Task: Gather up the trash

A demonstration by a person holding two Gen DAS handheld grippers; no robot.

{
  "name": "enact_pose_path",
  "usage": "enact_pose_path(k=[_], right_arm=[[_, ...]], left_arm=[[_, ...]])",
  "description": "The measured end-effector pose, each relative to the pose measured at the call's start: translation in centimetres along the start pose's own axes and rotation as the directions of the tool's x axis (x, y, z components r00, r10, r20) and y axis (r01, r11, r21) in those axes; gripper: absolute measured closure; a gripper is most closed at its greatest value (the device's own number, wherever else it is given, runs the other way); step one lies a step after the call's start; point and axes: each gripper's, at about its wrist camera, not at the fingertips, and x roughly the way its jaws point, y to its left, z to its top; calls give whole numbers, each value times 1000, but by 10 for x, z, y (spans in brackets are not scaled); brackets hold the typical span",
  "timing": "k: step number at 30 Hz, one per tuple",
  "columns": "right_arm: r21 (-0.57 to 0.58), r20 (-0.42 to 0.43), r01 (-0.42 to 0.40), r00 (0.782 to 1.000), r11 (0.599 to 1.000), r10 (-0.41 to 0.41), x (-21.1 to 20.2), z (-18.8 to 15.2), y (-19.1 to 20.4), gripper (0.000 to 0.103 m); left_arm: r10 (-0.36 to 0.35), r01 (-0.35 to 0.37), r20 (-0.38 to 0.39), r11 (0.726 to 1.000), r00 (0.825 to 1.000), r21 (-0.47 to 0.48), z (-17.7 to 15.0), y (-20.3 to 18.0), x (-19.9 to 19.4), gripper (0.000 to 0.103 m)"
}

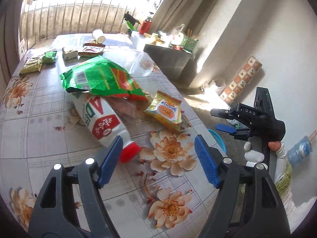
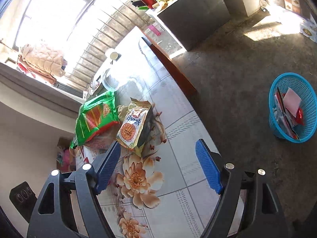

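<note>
My left gripper point(image 1: 158, 150) hangs open above the flowered table point(image 1: 39, 138), nothing between its blue pads. Just ahead of its left pad lies a white bottle point(image 1: 99, 119) with a red cap, on its side. A large green snack bag point(image 1: 103, 77) rests partly on the bottle, and a small gold snack packet point(image 1: 166, 113) lies to its right. My right gripper point(image 2: 158, 158) is open and empty over the table's near corner; the gold packet point(image 2: 132, 127) and green bag point(image 2: 95, 117) lie ahead of its left pad. The right gripper point(image 1: 223, 120) shows in the left wrist view, held by a gloved hand point(image 1: 253, 150). A blue basket point(image 2: 293, 107) with trash stands on the floor at right.
More wrappers point(image 1: 47, 57), a clear plastic cup point(image 1: 142, 65) and a tipped paper cup point(image 1: 99, 35) lie farther back on the table. A dark cabinet point(image 1: 170, 57) with a red flask point(image 1: 144, 26) and green basket stands beyond. Window bars and a curtain close off the far side.
</note>
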Motion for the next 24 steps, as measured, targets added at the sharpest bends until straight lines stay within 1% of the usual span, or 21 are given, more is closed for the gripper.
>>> enact_pose_path(k=[1, 3, 6, 8, 11, 12, 14, 15, 16, 17, 18, 19, 24], right_arm=[[-11, -4, 5, 1000, 1000, -5, 12, 2, 10, 27], [-34, -6, 74, 997, 997, -75, 36, 8, 25, 27], [-46, -22, 168, 985, 985, -169, 69, 19, 33, 27], [-76, 6, 228, 974, 971, -228, 78, 24, 42, 32], [-150, 33, 328, 944, 933, -327, 90, 25, 54, 44], [-185, 39, 358, 933, 915, -357, 93, 22, 60, 52], [-251, 65, 418, 907, 873, -415, 97, 15, 72, 60], [-282, 75, 437, 898, 854, -434, 98, 10, 76, 73], [-305, 86, 459, 886, 834, -456, 99, 6, 79, 83], [-324, 101, 486, 871, 812, -481, 99, 5, 80, 88], [-337, 113, 498, 864, 799, -490, 98, 2, 80, 94], [-343, 116, 501, 862, 795, -493, 97, 2, 80, 98], [-349, 108, 504, 859, 790, -500, 83, -7, 68, 100]], left_arm=[[11, -11, 7, 999, 1000, -32, -2, 14, -2, 33], [22, -20, 17, 996, 1000, -82, -8, 38, -9, 33], [34, -31, 25, 992, 999, -118, -14, 60, -15, 33], [40, -36, 38, 992, 998, -123, -16, 72, -20, 33], [47, -39, 54, 991, 997, -131, -17, 83, -23, 33], [41, -33, 53, 990, 998, -139, -17, 86, -22, 33], [29, -21, 54, 989, 998, -145, -17, 91, -22, 33], [29, -21, 51, 989, 998, -143, -17, 92, -20, 33], [30, -23, 46, 990, 998, -141, -17, 93, -17, 33], [31, -25, 43, 990, 999, -140, -18, 94, -17, 33], [30, -23, 43, 989, 999, -143, -18, 95, -16, 33], [29, -22, 42, 988, 999, -151, -18, 96, -15, 33], [24, -15, 58, 988, 998, -153, -18, 97, -18, 33]])
